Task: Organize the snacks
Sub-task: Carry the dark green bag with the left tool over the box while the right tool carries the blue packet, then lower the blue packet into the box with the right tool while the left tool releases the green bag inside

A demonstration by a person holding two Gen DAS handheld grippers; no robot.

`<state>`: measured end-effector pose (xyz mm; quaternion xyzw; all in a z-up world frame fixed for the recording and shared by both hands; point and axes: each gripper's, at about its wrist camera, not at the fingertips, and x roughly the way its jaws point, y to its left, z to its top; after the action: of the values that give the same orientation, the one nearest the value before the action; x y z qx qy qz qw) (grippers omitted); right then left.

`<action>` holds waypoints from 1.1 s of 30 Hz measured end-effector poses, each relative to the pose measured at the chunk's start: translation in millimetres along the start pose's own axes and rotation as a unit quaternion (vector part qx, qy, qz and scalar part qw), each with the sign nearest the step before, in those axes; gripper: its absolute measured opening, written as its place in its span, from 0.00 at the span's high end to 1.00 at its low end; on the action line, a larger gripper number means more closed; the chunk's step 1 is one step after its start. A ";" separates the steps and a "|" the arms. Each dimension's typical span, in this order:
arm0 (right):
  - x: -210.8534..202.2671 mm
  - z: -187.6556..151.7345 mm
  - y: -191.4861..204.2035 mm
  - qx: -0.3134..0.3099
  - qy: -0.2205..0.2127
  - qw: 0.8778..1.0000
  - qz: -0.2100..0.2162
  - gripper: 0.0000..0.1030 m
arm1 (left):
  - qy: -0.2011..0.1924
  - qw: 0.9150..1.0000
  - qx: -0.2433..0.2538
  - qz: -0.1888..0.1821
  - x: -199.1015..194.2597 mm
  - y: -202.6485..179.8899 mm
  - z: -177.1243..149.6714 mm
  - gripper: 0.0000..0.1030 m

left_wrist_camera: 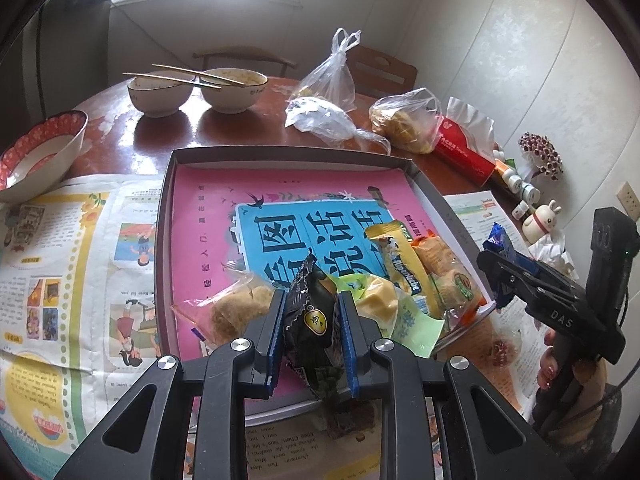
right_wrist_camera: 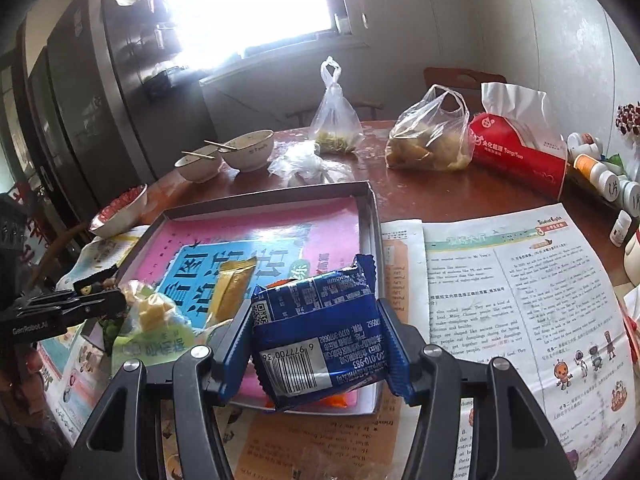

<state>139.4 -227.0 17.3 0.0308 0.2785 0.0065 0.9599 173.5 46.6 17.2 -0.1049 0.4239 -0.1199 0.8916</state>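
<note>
Placing step: the left gripper (left_wrist_camera: 311,312) is clamped on a black packet (left_wrist_camera: 310,316), the right gripper (right_wrist_camera: 316,336) on a blue packet (right_wrist_camera: 320,332). Both are held over the tray (left_wrist_camera: 280,156); lowering and release beside the other snacks (left_wrist_camera: 420,268) seem called for next.

I am reading "DAS" on the side of my right gripper (left_wrist_camera: 498,276) and "GenRobot.AI" on my left gripper (right_wrist_camera: 116,300). The blue packet (right_wrist_camera: 320,332) between my right pads is showing a barcode starting "6 977700". The yellow bar wrapper (left_wrist_camera: 400,260) is showing a word like "Alpenliebe", blurred. The newspaper (right_wrist_camera: 520,300) is carrying "Student English" at its head. The red tissue pack (right_wrist_camera: 516,152) is bearing Chinese characters and small Latin letters I cannot make out.
</note>
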 end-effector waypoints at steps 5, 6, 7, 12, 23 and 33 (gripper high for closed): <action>3.3 3.7 -2.7 0.006 0.001 1.000 -0.001 0.43 | 0.001 1.000 -0.001 0.000 2.4 1.0 2.1 0.75; 4.4 4.3 -2.9 0.007 0.002 1.000 0.000 0.43 | 0.001 1.000 -0.002 0.000 2.7 1.2 2.2 0.75; 6.3 4.8 -3.3 0.009 0.005 1.000 -0.002 0.43 | 0.001 1.000 0.000 0.000 2.9 1.3 2.3 0.75; 15.5 4.4 -3.1 0.013 0.016 1.000 0.000 0.43 | 0.004 1.000 0.000 -0.001 6.0 1.7 2.8 0.75; 26.4 3.7 11.3 0.003 0.025 1.000 0.017 0.43 | 0.009 1.000 -0.006 -0.004 9.8 4.4 2.2 0.75; 29.6 3.1 20.1 -0.007 0.025 0.999 0.022 0.41 | 0.011 1.000 -0.004 -0.003 10.1 4.3 1.9 0.74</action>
<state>166.1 -206.3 5.4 0.0301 0.3018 0.0303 0.9524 181.7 47.8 9.7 -0.1084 0.4342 -0.1220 0.8859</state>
